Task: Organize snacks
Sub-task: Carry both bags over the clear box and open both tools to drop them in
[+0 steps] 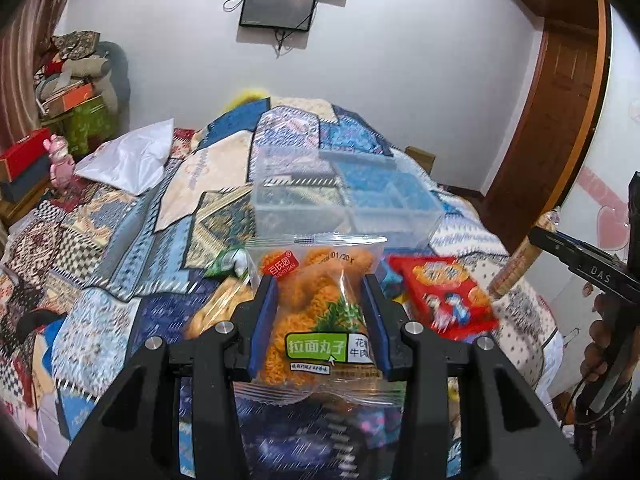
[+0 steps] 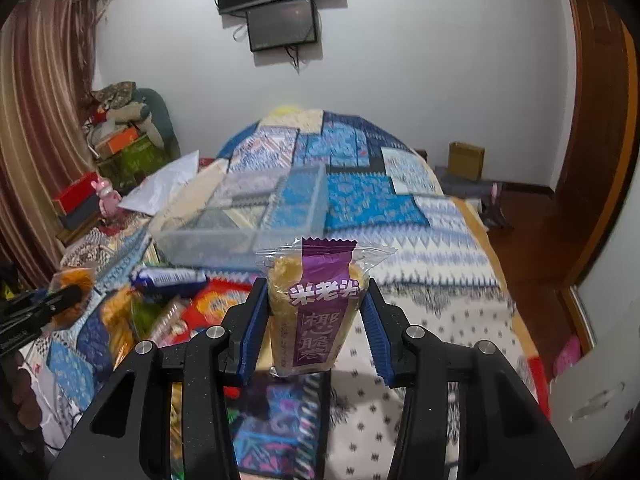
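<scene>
**Both grippers up with a snack apiece**

A patchwork quilt (image 2: 400,200) covers the bed. On it sits a clear divided box (image 1: 340,196), with a heap of snack packets (image 1: 444,296) nearer. The left gripper (image 1: 320,308) clamps an orange noodle-ball packet (image 1: 316,312); the right gripper (image 2: 316,316) clamps a purple rice-cracker packet (image 2: 316,308), both above the quilt.

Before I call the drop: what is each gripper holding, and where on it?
Left gripper pinches the orange noodle-ball packet across its middle. Right gripper grips the purple-labelled rice cracker packet by its sides, mid-height.
</scene>
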A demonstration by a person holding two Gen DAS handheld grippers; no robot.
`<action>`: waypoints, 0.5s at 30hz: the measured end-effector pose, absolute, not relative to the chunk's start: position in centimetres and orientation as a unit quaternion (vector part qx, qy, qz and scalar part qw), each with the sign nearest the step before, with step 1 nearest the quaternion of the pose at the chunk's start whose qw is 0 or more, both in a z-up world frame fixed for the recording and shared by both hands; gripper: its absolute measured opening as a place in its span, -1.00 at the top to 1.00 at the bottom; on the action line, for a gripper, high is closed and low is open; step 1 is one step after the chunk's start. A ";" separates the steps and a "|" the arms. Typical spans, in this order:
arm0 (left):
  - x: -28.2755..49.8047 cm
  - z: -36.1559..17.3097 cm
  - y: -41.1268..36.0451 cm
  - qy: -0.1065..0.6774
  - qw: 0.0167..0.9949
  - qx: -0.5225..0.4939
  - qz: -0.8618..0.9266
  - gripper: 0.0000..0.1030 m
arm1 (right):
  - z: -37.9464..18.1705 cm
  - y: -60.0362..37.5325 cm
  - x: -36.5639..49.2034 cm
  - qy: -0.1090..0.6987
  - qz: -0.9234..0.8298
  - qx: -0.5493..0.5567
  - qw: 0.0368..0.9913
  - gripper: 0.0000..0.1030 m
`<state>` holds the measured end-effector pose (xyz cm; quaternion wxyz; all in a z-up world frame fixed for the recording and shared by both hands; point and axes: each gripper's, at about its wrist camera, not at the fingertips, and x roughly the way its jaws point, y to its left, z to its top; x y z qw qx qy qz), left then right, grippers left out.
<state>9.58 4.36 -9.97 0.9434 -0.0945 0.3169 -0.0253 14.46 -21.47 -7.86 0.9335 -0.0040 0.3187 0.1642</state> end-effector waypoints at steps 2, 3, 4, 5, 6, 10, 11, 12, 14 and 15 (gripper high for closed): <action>10.3 -9.4 4.1 0.312 0.945 -0.095 -0.033 0.18 | -7.2 -21.0 14.8 0.308 0.167 -0.007 0.936 0.19; 10.6 -9.1 4.0 0.309 0.946 -0.094 -0.035 0.18 | -7.0 -20.9 15.0 0.305 0.168 -0.008 0.937 0.19; 11.2 -8.7 3.9 0.305 0.947 -0.093 -0.037 0.18 | -6.7 -20.8 15.1 0.301 0.170 -0.009 0.938 0.18; 11.5 -8.5 3.9 0.303 0.948 -0.092 -0.039 0.18 | -6.4 -20.6 15.4 0.295 0.172 -0.010 0.940 0.18; 12.0 -8.3 3.9 0.301 0.949 -0.091 -0.040 0.18 | -6.1 -20.4 15.6 0.292 0.175 -0.010 0.940 0.18; 14.1 -7.3 4.0 0.293 0.952 -0.081 -0.038 0.18 | -5.3 -19.7 16.7 0.280 0.182 -0.013 0.943 0.18; 14.7 -7.1 4.0 0.293 0.952 -0.078 -0.037 0.18 | -5.0 -19.5 17.1 0.277 0.184 -0.011 0.943 0.18; 15.2 -7.0 4.1 0.292 0.953 -0.077 -0.036 0.18 | -4.9 -19.3 17.5 0.276 0.188 -0.009 0.943 0.18; 16.4 -6.8 4.3 0.294 0.952 -0.078 -0.035 0.18 | -4.6 -18.9 18.4 0.274 0.196 -0.005 0.942 0.18; 17.3 -6.7 4.5 0.297 0.951 -0.079 -0.035 0.18 | -4.4 -18.6 18.9 0.273 0.199 -0.004 0.941 0.18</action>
